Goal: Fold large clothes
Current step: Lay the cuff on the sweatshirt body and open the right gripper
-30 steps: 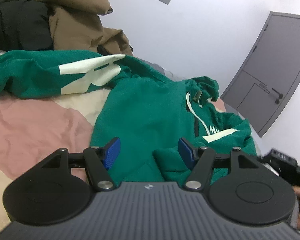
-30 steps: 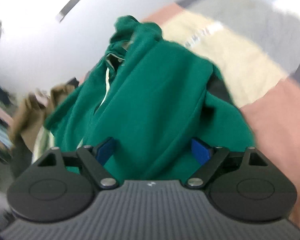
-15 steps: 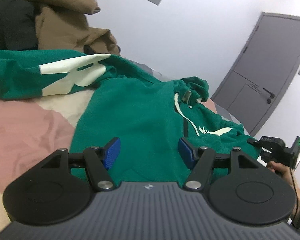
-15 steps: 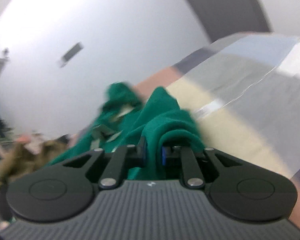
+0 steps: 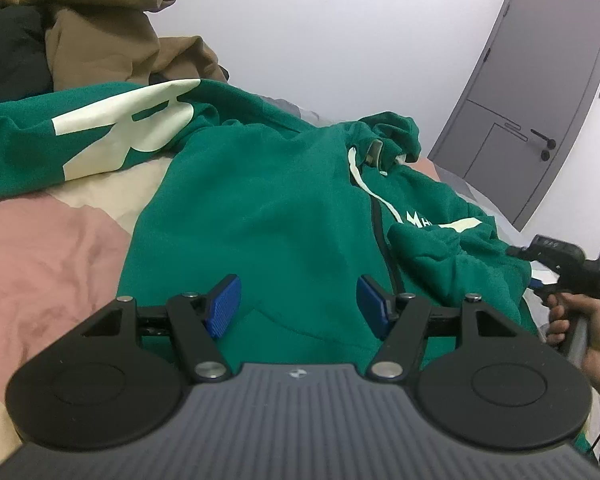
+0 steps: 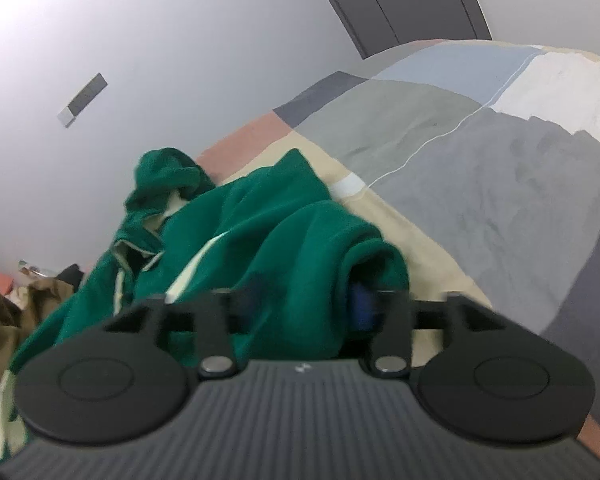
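A large green hoodie [image 5: 268, 216] lies front up on the bed, hood [image 5: 388, 132] at the far end and white drawstring [image 5: 364, 184] down its chest. One sleeve with a cream print [image 5: 120, 136] stretches off to the left. My left gripper [image 5: 298, 306] hovers open over the hoodie's lower front, with nothing between its pads. My right gripper [image 6: 306, 304] is at the hoodie's right edge and its jaws are opening. A bunched fold of the green hoodie [image 6: 292, 248] sits loosely between them. In the left wrist view a hand [image 5: 580, 320] holds the right gripper [image 5: 560, 256].
A brown jacket [image 5: 100, 32] and a black garment [image 5: 8, 52] are piled at the bed's far left. The patchwork bedspread [image 6: 480, 160] runs bare to the right of the hoodie. A grey door [image 5: 540, 92] stands in the white wall beyond.
The right gripper closed on a fold at the hoodie's right edge, drew it along, and now its jaws stand apart again. The left gripper slid slightly over the hoodie's front, still open.
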Demonstrator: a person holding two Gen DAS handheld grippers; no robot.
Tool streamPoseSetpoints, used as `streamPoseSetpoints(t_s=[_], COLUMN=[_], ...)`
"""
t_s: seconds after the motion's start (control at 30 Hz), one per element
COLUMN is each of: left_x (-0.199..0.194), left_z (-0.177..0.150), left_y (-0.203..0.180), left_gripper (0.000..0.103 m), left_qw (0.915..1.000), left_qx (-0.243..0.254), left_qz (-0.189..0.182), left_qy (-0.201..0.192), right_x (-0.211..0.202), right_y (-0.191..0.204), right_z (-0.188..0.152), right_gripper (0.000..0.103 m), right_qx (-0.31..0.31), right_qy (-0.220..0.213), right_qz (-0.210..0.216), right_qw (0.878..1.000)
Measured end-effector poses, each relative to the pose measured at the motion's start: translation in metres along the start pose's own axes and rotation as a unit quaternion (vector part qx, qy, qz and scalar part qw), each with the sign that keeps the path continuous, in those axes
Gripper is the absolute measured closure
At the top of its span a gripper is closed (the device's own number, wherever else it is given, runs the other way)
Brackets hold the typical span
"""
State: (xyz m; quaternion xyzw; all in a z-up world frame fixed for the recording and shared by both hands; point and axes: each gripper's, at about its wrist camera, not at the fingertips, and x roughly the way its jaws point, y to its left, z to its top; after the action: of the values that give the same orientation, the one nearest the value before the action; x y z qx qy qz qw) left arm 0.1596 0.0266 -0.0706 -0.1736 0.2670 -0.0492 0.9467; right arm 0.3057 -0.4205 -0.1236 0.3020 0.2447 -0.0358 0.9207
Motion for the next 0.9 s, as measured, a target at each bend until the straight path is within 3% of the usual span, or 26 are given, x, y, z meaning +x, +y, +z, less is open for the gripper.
streamPoseSetpoints(t_s=[0.2, 0.4, 0.53, 0.63, 0.77, 0.9], left_x=[-0.006, -0.009, -0.008, -0.006, -0.003, -0.003], left_z=[-0.003, -0.005, -0.006, -0.006, -0.005, -0.006], left_y=[-0.008, -0.011, -0.010, -0.010, -0.009, -0.008], left_gripper=[0.034, 0.034, 0.034, 0.034, 0.034, 0.034], left_qw=[0.9999, 0.9997, 0.9996, 0.9997, 0.9997, 0.9998], left_qx=[0.016, 0.025, 0.025, 0.024, 0.018, 0.014], left_qz=[-0.001, 0.000, 0.002, 0.003, 0.003, 0.004], left_qy=[0.004, 0.007, 0.010, 0.011, 0.013, 0.012], right_x=[-0.049, -0.083, -0.084, -0.076, -0.063, -0.064], right_y=[0.020, 0.057, 0.092, 0.106, 0.106, 0.104], right_z=[-0.012, -0.036, -0.064, -0.084, -0.097, -0.093], right_gripper=[0.041, 0.041, 0.041, 0.038, 0.033, 0.033], right_qx=[-0.032, -0.057, -0.135, -0.184, -0.187, -0.169], right_qy=[0.010, 0.020, 0.047, 0.063, 0.075, 0.075], right_qz=[0.006, 0.079, 0.131, 0.132, 0.110, 0.138], right_qw=[0.999, 0.995, 0.981, 0.972, 0.973, 0.973])
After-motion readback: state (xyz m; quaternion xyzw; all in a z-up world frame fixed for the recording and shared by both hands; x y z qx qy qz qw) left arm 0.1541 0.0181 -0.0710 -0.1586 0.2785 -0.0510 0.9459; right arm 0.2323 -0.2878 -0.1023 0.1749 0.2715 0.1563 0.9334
